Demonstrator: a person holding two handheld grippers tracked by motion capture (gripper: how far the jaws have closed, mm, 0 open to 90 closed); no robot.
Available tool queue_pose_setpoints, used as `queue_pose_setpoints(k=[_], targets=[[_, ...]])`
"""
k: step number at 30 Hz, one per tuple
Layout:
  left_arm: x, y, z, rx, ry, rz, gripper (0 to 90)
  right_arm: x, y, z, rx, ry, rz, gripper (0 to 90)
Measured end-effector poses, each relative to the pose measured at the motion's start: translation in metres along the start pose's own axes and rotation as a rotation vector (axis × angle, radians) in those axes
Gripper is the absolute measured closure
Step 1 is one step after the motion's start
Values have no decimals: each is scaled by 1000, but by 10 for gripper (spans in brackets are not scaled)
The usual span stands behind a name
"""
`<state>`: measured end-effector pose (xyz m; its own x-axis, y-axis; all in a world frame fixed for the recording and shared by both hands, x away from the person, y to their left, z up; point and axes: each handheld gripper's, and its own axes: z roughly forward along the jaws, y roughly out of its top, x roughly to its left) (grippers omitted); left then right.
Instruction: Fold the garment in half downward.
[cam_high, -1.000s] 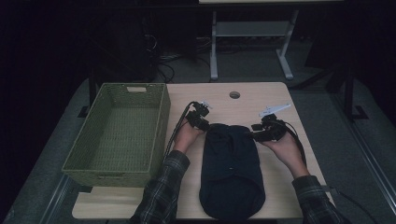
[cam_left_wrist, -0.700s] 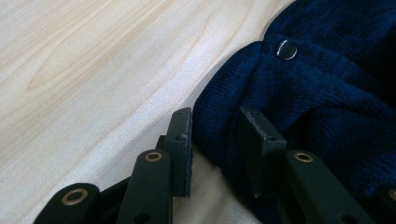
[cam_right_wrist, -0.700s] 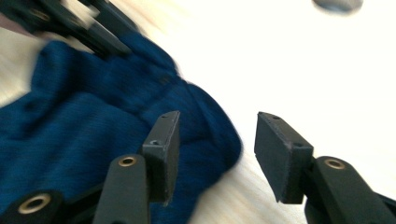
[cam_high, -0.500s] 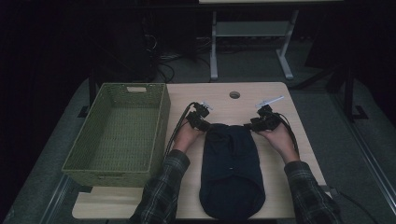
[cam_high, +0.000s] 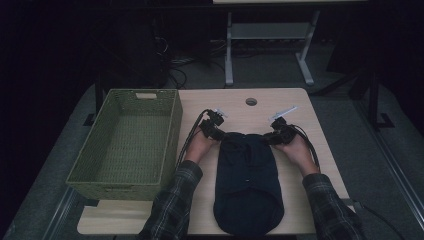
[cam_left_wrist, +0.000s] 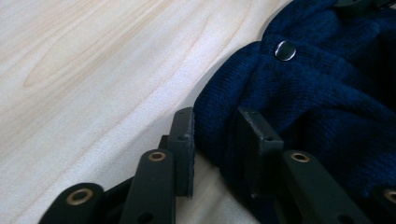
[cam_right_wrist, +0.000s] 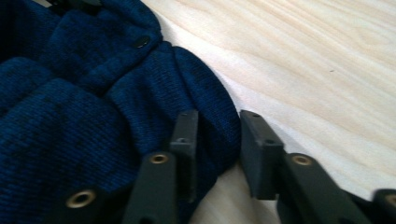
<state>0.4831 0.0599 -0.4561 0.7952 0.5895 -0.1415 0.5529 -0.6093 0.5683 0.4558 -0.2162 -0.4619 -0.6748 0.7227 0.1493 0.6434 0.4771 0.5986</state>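
Dark blue knitted garment (cam_high: 247, 185) lies flat in middle of wooden surface (cam_high: 295, 107), long side running toward person. Small metal snap button (cam_left_wrist: 285, 50) near its far edge. Left gripper (cam_high: 214, 131) at far left corner, right gripper (cam_high: 276, 135) at far right corner. Fingers (cam_left_wrist: 184, 140) of each have just been closing and now pinch fold of knit. Green woven basket (cam_high: 125, 140) stands left of garment, apart from it.

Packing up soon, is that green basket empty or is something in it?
Empty: the high view shows only bare woven floor inside the basket; the blue garment lies beside it on the table.
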Motion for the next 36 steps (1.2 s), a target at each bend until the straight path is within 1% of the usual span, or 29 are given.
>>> queue_pose_setpoints(k=[1, 3, 5, 6, 8, 9, 10, 11, 12, 14, 16, 18, 20, 22, 25, 27, 28, 30, 32, 36], targets=[[0, 0, 0, -8, -7, -15, 695, 0, 0, 0, 3, 3, 0, 713], [0, 0, 0, -6, -20, -27, 731, 0, 0, 1, -2, 10, 3, 756], [0, 0, 0, 1, -19, -29, 758, -1, 0, 1, -2, 14, 17, 778], [-1, 0, 0, 3, -19, -37, 767, -1, 0, 1, -5, 17, 21, 784], [-1, 1, 0, 9, -16, -50, 781, 0, 1, 1, 1, 14, 19, 794], [-2, 2, 0, 16, -9, -43, 784, 1, 1, 1, 8, 9, 12, 798], [-4, 3, -1, 23, 1, -35, 787, 2, 3, 0, 12, 2, -5, 800], [-4, 4, -2, 38, 7, -27, 791, 3, 4, 0, 17, -5, -8, 802], [-4, 5, -2, 38, 9, -31, 793, 4, 4, -1, 16, -13, -12, 803], [-3, 5, -3, 39, 14, -39, 796, 3, 5, -4, 9, -21, -11, 803], [-3, 7, -5, 45, 25, -22, 797, 1, 6, -9, -11, -15, -5, 803], [-3, 10, -8, 43, 27, -24, 799, 1, 7, -13, -17, -17, -11, 803], [-4, 14, -13, 35, 38, -15, 801, 0, 10, -15, -4, -18, -21, 803], [-6, 17, -16, 22, 51, -16, 801, 0, 14, -20, -10, -22, -27, 803], [-5, 22, -25, 8, 60, 4, 802, 0, 19, -29, -38, -33, -36, 803], [-6, 25, -29, 0, 67, 11, 802, 0, 21, -33, -49, -32, -31, 803], [-7, 27, -32, -12, 75, 11, 802, 0, 22, -36, -54, -31, -33, 803], [-8, 29, -36, -20, 85, 13, 803, 1, 26, -41, -64, -36, -43, 803], [-9, 32, -42, -34, 95, 25, 802, 3, 29, -46, -75, -42, -53, 803], [-10, 36, -53, -58, 111, 29, 802, 6, 35, -54, -95, -52, -71, 802]])
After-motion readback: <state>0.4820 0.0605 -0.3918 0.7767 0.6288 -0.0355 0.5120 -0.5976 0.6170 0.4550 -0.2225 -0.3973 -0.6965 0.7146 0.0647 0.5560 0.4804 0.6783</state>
